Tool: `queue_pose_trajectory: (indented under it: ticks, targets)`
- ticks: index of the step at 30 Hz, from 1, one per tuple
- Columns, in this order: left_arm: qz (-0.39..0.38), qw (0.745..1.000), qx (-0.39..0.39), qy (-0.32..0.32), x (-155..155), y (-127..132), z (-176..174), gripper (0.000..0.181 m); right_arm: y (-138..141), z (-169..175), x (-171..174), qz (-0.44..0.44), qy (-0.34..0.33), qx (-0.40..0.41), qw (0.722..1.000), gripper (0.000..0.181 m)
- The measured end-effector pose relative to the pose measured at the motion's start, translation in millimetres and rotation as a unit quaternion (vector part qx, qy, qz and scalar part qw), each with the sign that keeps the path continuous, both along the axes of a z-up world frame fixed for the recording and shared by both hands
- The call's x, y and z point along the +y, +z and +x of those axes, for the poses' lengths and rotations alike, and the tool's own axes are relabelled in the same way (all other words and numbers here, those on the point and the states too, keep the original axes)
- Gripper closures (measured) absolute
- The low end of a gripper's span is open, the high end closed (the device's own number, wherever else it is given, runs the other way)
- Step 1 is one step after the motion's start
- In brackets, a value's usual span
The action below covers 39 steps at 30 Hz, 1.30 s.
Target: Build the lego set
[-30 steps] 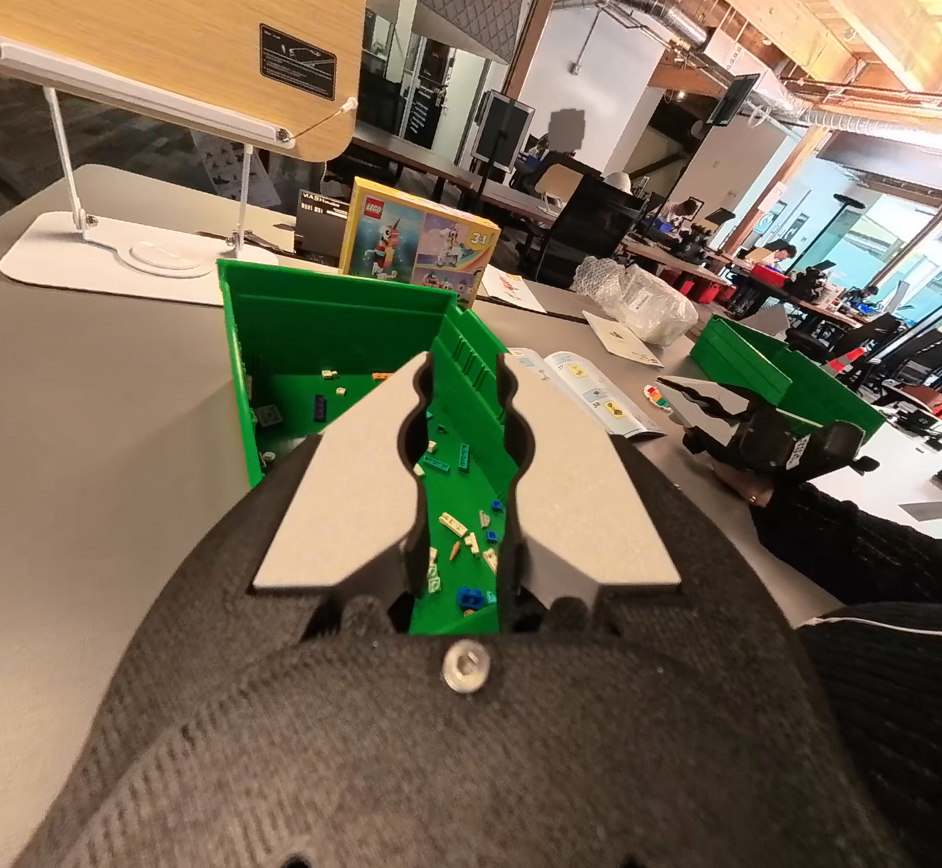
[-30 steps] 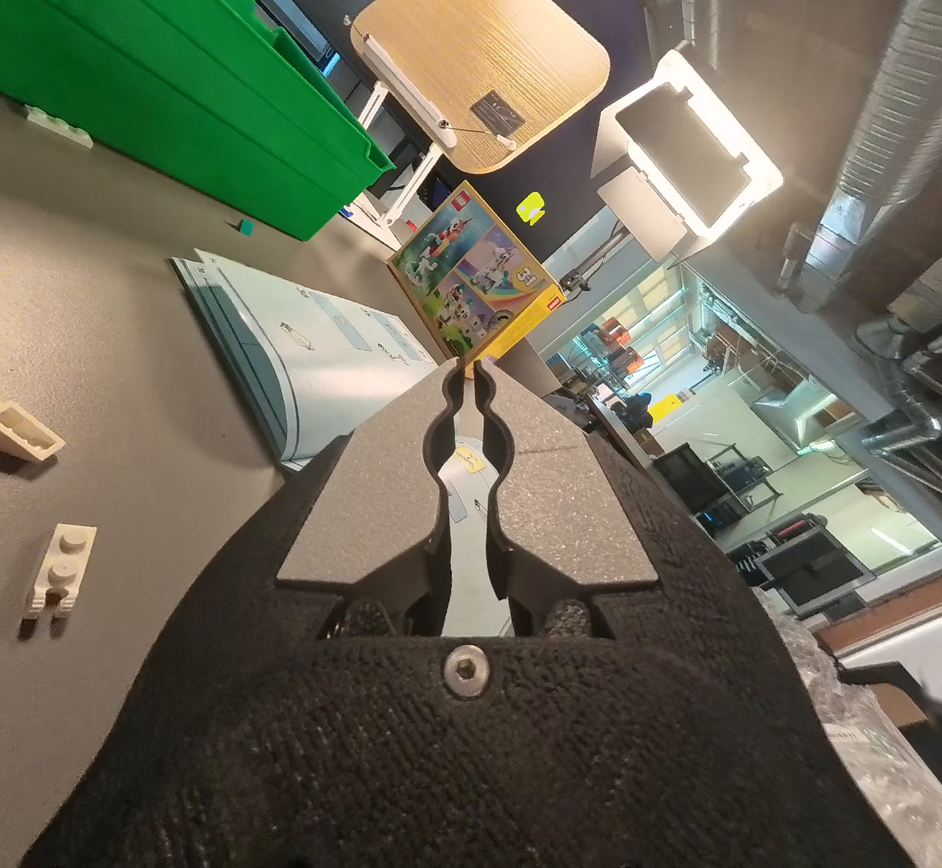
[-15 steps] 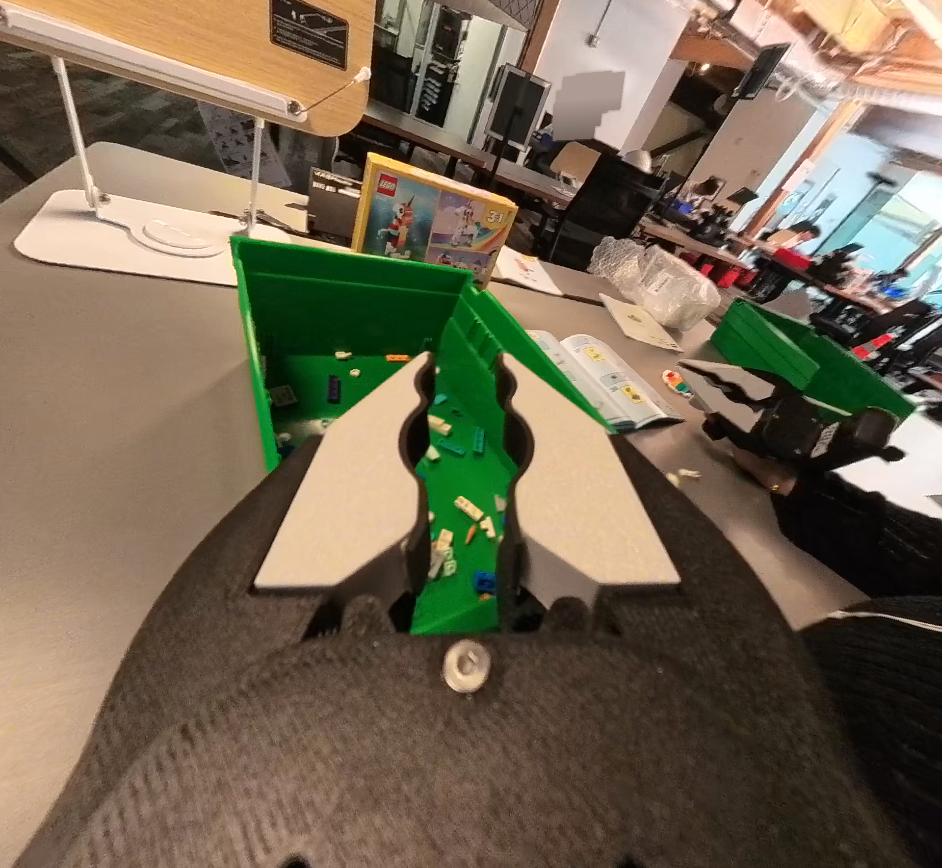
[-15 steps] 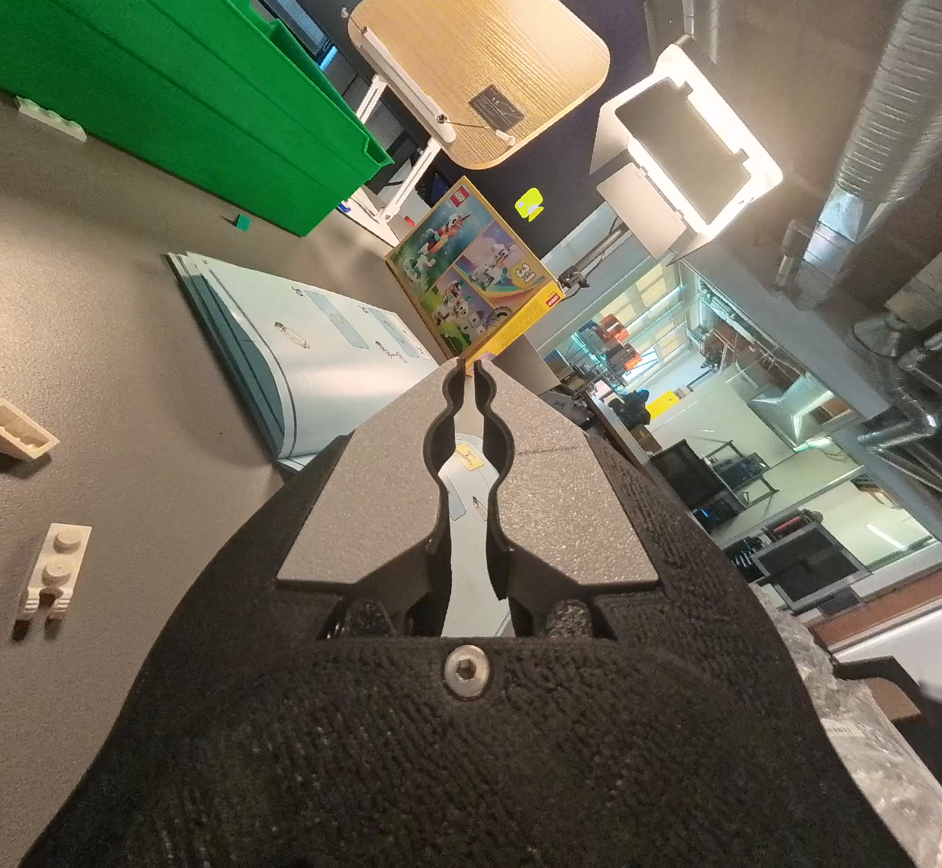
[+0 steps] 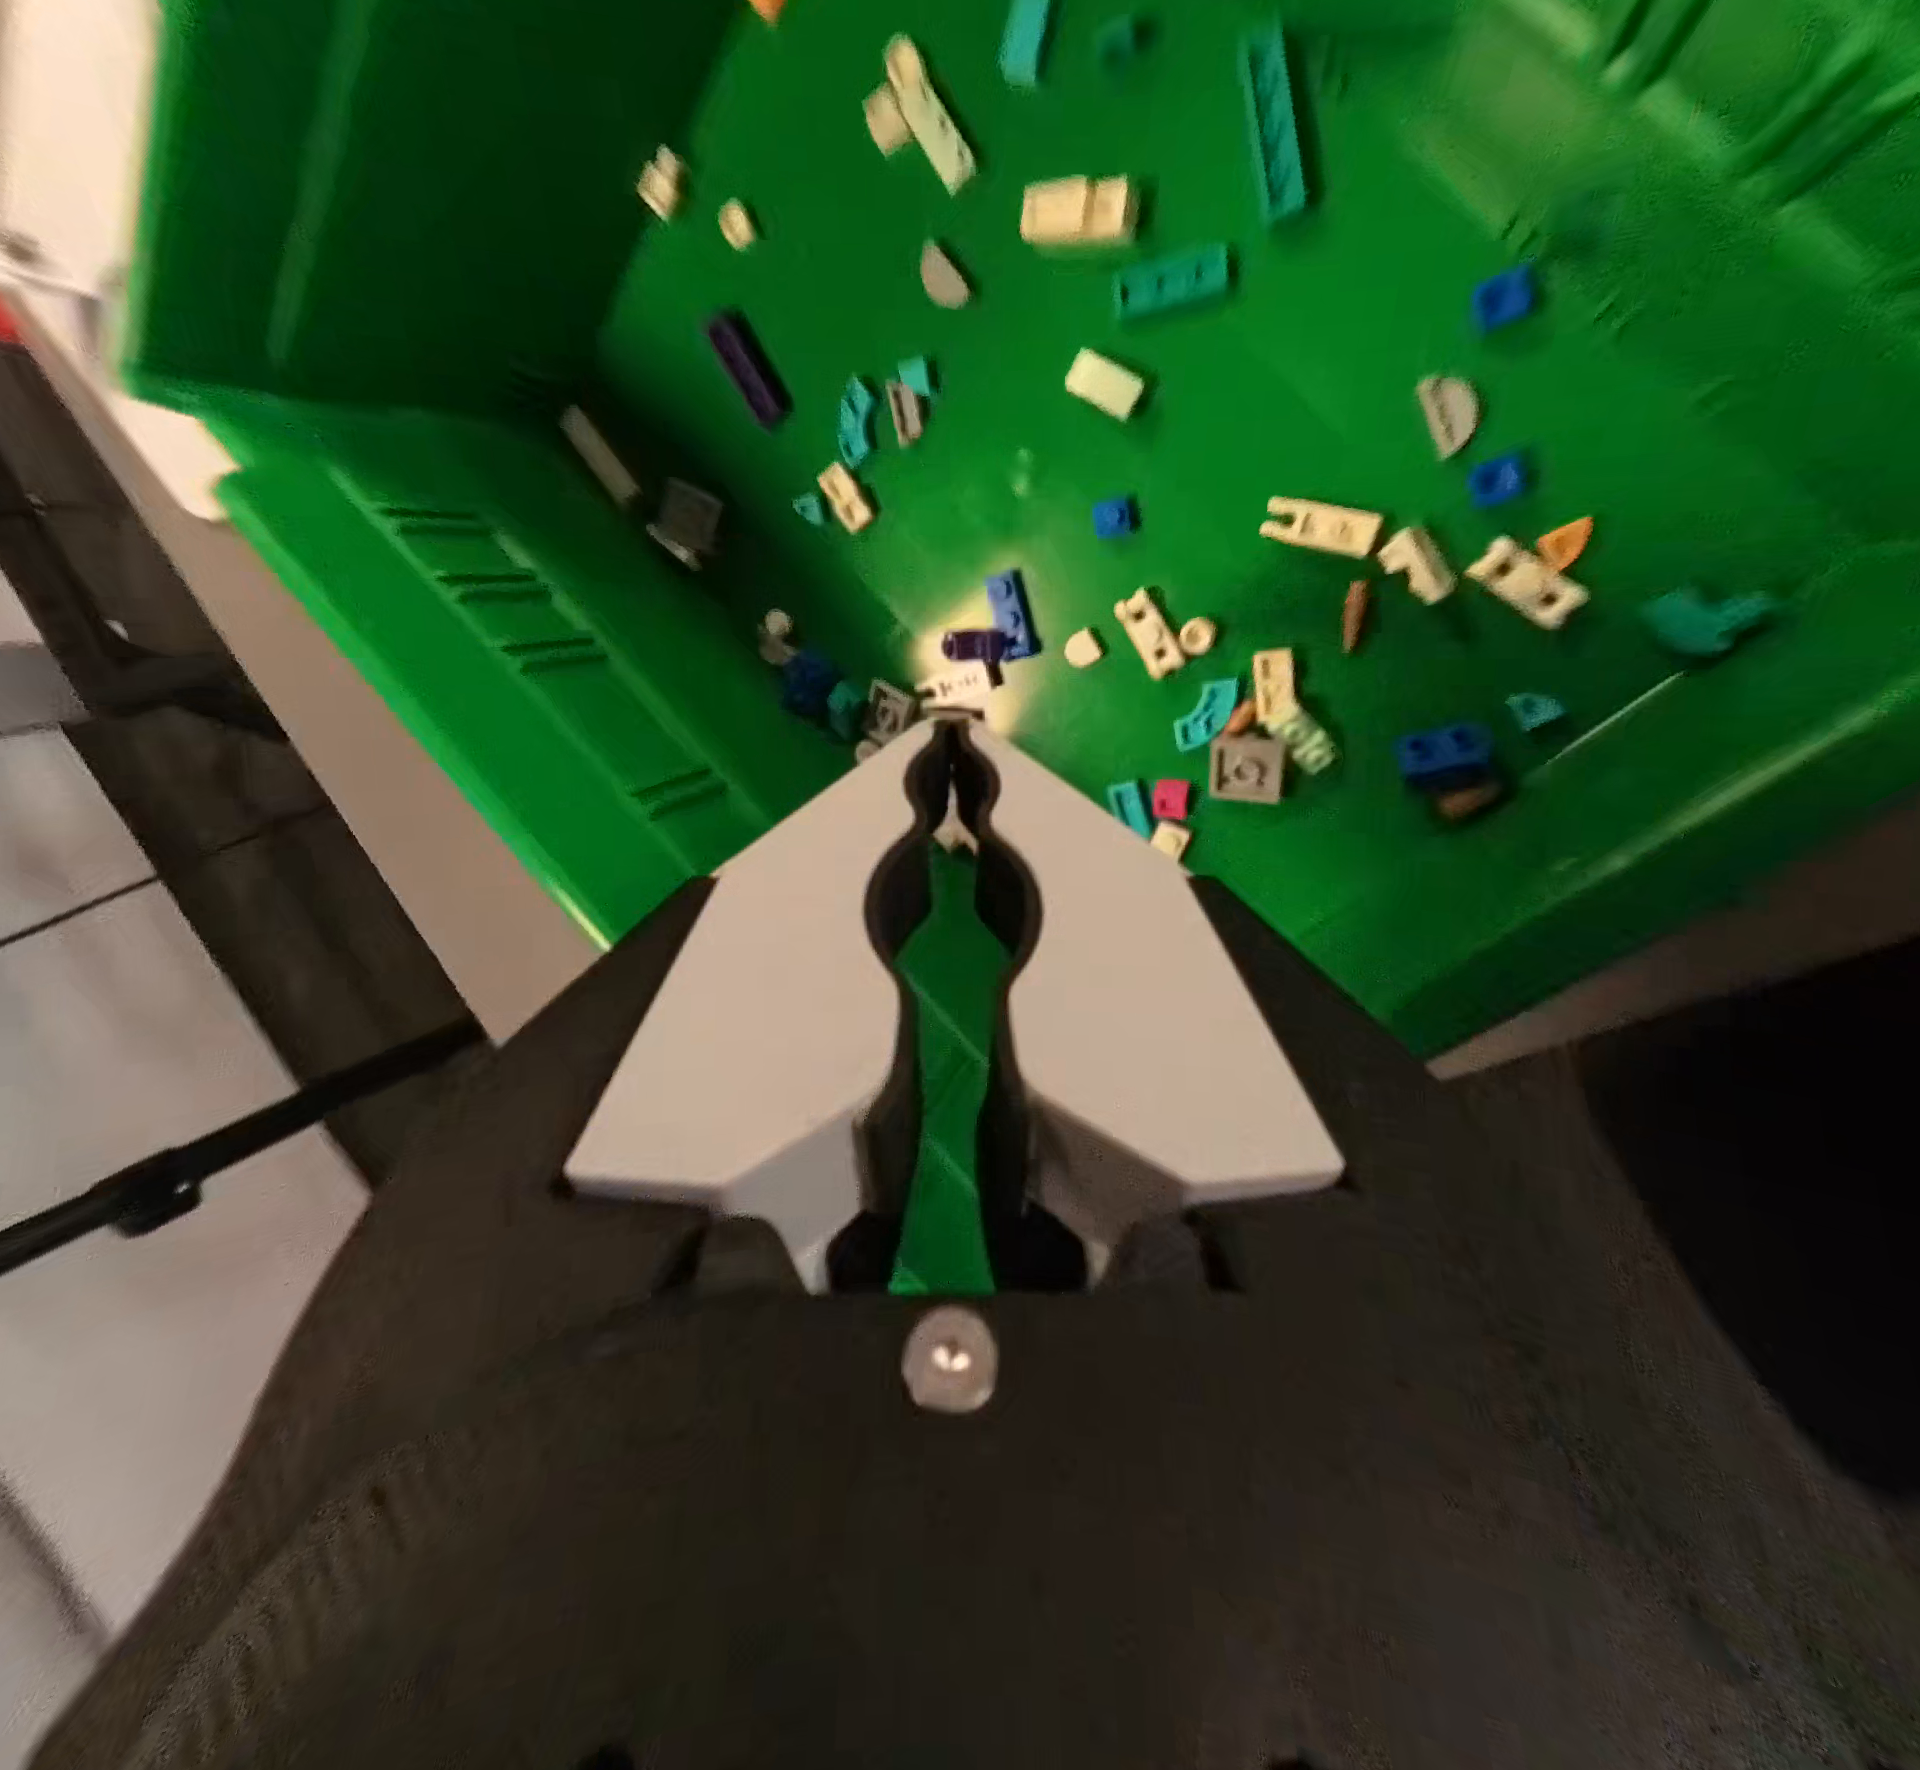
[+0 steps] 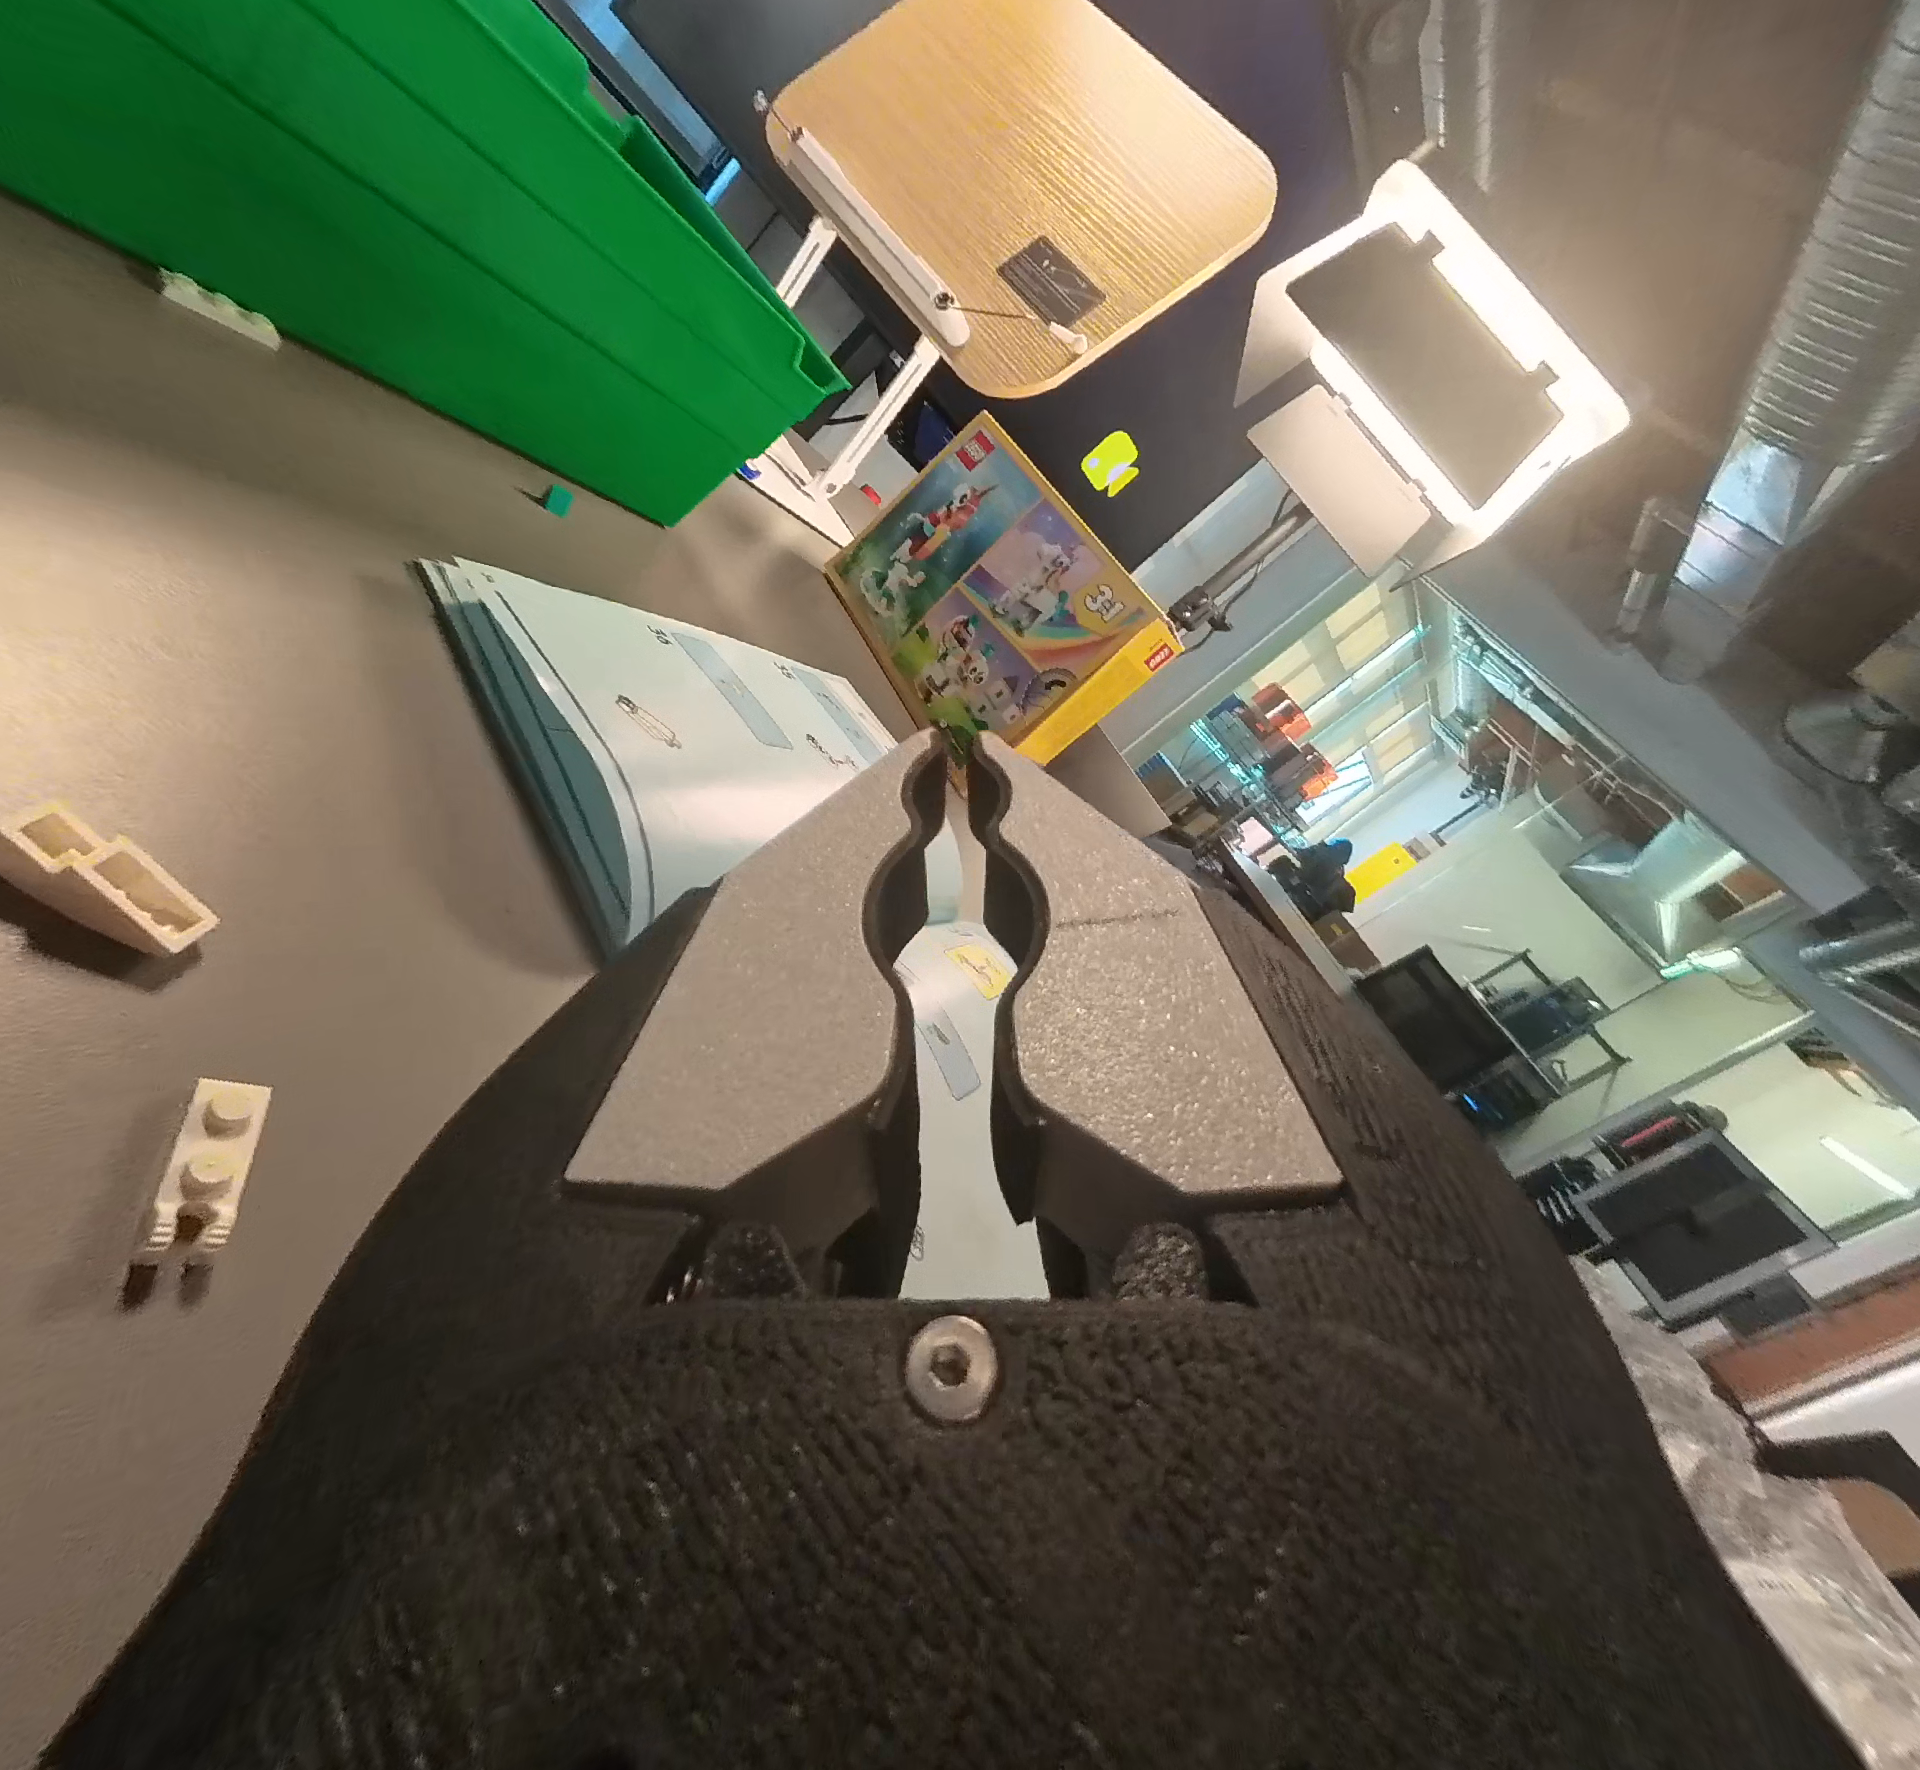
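In the left wrist view I look down into a green bin (image 5: 416,162) holding several loose lego pieces in white, teal, blue, grey and orange. My left gripper (image 5: 949,733) is down at the bin floor, its jaws closed together at the tips on a small white piece (image 5: 956,684) in a cluster by the bin's near wall. My right gripper (image 6: 958,749) hovers low over the grey table (image 6: 260,681), jaws almost together with nothing seen between them. A white slope brick (image 6: 104,879) and a white hinge plate (image 6: 203,1164) lie on the table to its left.
An open instruction booklet (image 6: 675,733) lies ahead of the right gripper, with the lego box (image 6: 997,608) standing behind it. The green bin's outer wall (image 6: 364,193) runs along the upper left, with a pale plate (image 6: 218,307) and a teal piece (image 6: 558,499) beside it. A wooden board on a stand (image 6: 1023,172) is behind. My hands' fingertips stand some 35 cm from each other. To reach the white hinge plate (image 6: 203,1164) in a straight line is about 12 cm for my right fingers, about 35 cm for my left. The white slope brick (image 6: 104,879) is closer to my right gripper, around 12 cm from its tips; the left tips are 30 cm off.
My left gripper has tipped down and dropped into the green bin, and its jaws went from wide open to closed at the tips. The right gripper has barely moved.
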<state>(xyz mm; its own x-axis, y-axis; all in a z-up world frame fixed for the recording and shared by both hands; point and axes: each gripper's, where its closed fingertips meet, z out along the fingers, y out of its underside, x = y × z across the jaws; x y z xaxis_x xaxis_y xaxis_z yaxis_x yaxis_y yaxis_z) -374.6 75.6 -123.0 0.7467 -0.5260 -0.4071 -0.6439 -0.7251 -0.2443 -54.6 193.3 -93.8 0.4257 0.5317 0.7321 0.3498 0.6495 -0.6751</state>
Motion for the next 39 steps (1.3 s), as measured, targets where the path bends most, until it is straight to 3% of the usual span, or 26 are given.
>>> queue_pose_trajectory:
  ticks: [3, 7, 16, 22, 28, 33, 35, 39]
  targets:
    - [-0.089, 0.993, 0.081, 0.017, 0.0, -15.3, -19.1, 0.181, 0.8, -0.4, -2.4, 0.001, 0.007, 0.002, 1.0, 0.18]
    - [-0.202, 0.974, 0.065, 0.083, -16.2, -36.2, -22.4, 0.181, 3.0, 0.6, -3.6, -0.001, 0.011, 0.008, 1.0, 0.18]
    - [-0.239, 0.949, 0.156, 0.133, -26.4, -46.4, -48.3, 0.181, 3.6, -0.7, -8.1, 0.001, 0.019, 0.009, 1.0, 0.18]
    - [-0.253, 0.933, 0.239, 0.086, -25.9, -56.6, -55.4, 0.181, 3.0, 0.7, -7.1, -0.002, 0.017, 0.008, 1.0, 0.18]
    - [-0.254, 0.946, 0.186, 0.075, -25.0, -61.2, -50.8, 0.181, 2.8, 0.8, -6.5, -0.002, 0.016, 0.008, 1.0, 0.18]
    - [-0.187, 0.981, 0.053, 0.011, 1.6, -53.9, -23.9, 0.181, 2.6, 0.6, -6.3, -0.004, 0.017, 0.009, 1.0, 0.18]
    - [-0.176, 0.98, 0.089, -0.029, 8.6, -43.5, -32.6, 0.181, 2.5, 0.7, -6.0, -0.006, 0.017, 0.01, 1.0, 0.18]
    - [-0.247, 0.953, 0.151, -0.094, -1.6, -45.7, -43.5, 0.181, 2.6, 1.2, -5.4, -0.008, 0.017, 0.011, 1.0, 0.18]
